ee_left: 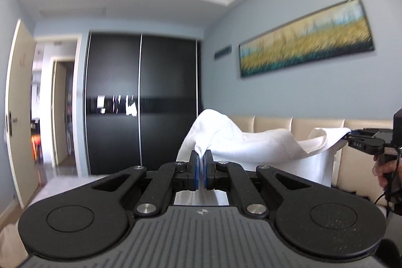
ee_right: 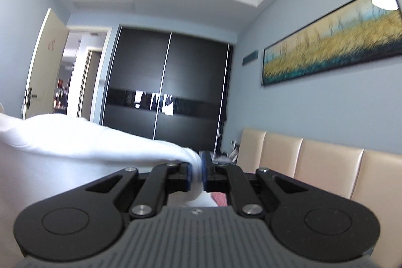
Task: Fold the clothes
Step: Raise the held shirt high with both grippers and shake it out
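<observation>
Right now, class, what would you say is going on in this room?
A person is holding up a white garment with a pair of handheld tongs. The left tongs are shut on one bunched edge, and the right tongs pinch another edge, so the cloth hangs stretched between them in the air. It sits in front of a beige padded headboard, with a dark wardrobe behind. No fold is visible yet.

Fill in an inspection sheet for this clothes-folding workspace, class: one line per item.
Surface: none seen under the cloth.
Job's things: white garment held up, sagging between both tools.
Clutter: nothing seen.
Grippers: left tool shut on the garment; right tool shut on its other end.
Cables: black cable hanging below the hand on the right tool.
Surroundings: beige padded headboard, black wardrobe, painting, open door.
</observation>
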{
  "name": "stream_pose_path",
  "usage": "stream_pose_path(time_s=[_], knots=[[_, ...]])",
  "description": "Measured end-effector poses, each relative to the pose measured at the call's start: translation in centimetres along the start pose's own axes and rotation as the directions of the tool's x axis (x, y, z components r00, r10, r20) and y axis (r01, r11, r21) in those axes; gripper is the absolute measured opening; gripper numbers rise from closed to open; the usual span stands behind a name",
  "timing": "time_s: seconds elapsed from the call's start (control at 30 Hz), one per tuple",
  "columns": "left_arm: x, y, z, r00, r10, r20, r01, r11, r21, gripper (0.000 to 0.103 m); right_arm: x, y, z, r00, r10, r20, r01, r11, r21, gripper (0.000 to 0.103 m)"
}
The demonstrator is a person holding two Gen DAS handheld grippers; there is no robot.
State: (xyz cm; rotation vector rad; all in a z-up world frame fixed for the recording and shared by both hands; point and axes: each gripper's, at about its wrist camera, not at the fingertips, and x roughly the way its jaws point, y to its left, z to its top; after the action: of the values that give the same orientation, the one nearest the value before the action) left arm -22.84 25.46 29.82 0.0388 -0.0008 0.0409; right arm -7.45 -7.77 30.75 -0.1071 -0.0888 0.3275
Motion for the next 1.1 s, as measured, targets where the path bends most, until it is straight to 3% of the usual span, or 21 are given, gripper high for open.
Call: stream_pose_path(time_s=[0.23,0.33,0.4,0.53,0.67,0.83,1.1], knots=[[-4.5,-2.0,3.8,0.984,0.024,0.175,-0.032,0.999,0.043,0.002,-5.9,-0.3,5.2,0.975,-0.003,0.221,0.003,1.000,0.000,0.009],[-4.3,-1.3,4.7,0.977,0.055,0.204,-0.061,0.998,0.022,0.002,-5.4,0.3,6.0,0.976,0.049,0.214,-0.048,0.999,-0.010,0.010],[-3.3,-0.4,4.3,0.981,0.078,0.178,-0.080,0.997,-0.001,0.002,-4.6,0.8,6.0,0.978,0.083,0.193,-0.083,0.997,-0.013,0.010],[1.7,2.6,0.7,0.994,0.114,0.006,-0.113,0.992,-0.060,0.002,-0.2,2.7,1.7,0.991,0.124,0.051,-0.123,0.992,-0.029,0.010],[7.7,5.3,-4.7,0.972,0.142,-0.185,-0.161,0.983,-0.089,0.002,5.7,4.8,-4.6,0.978,0.160,-0.135,-0.167,0.985,-0.039,0.010],[14.8,7.9,-10.2,0.928,0.167,-0.332,-0.208,0.974,-0.090,0.002,12.9,6.7,-10.9,0.926,0.191,-0.327,-0.214,0.976,-0.036,0.010],[23.5,13.1,-19.2,0.847,0.167,-0.504,-0.251,0.963,-0.102,0.002,24.2,9.4,-19.9,0.816,0.199,-0.543,-0.259,0.965,-0.036,0.010]])
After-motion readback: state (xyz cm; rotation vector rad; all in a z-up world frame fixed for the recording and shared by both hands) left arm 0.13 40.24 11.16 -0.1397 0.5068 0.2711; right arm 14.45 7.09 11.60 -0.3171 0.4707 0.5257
